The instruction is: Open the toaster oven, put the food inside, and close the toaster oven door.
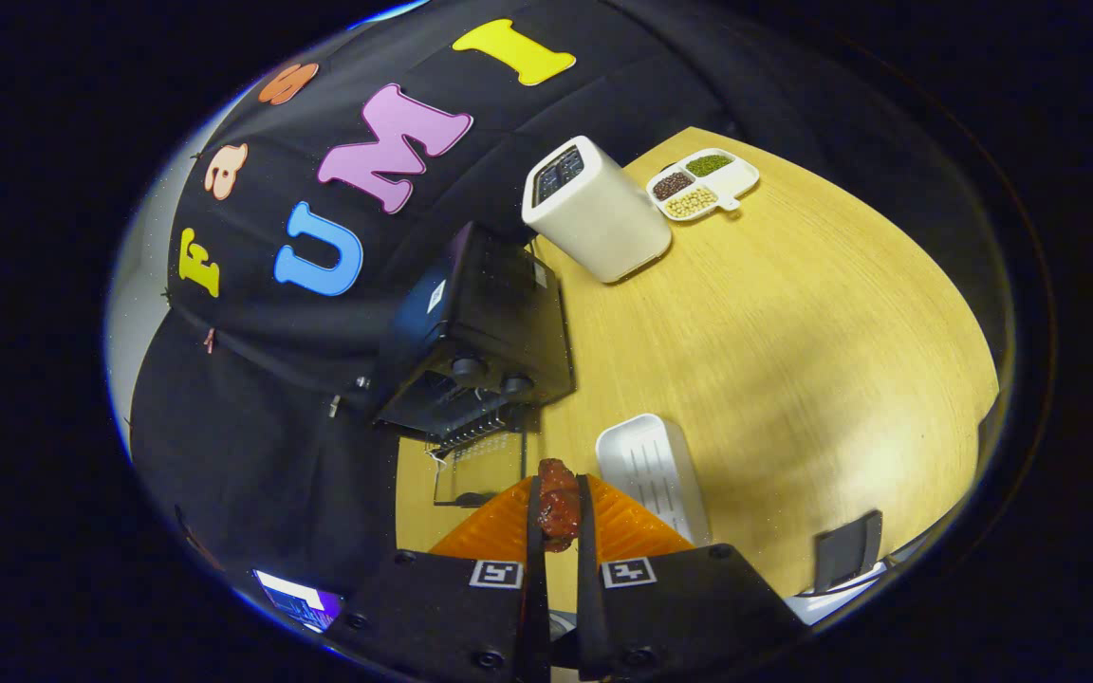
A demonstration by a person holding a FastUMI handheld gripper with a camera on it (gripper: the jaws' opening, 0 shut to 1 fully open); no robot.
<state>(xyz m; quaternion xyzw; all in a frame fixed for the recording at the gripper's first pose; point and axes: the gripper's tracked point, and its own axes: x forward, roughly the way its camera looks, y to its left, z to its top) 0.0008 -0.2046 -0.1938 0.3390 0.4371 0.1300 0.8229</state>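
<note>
My gripper is shut on a dark red-brown piece of food, which is pinched between both fingers and lifted above the wooden table. Ahead of the fingers and slightly left stands the black toaster oven. Its glass door hangs open and folded down toward me, and the wire rack shows at the mouth. Two knobs sit on its front. Just right of the fingers lies an empty white tray.
A white box-shaped appliance stands beyond the oven. Behind it sits a white divided dish with beans and grains. A dark stand is near the table's edge on the right. The black cloth wall runs along the left.
</note>
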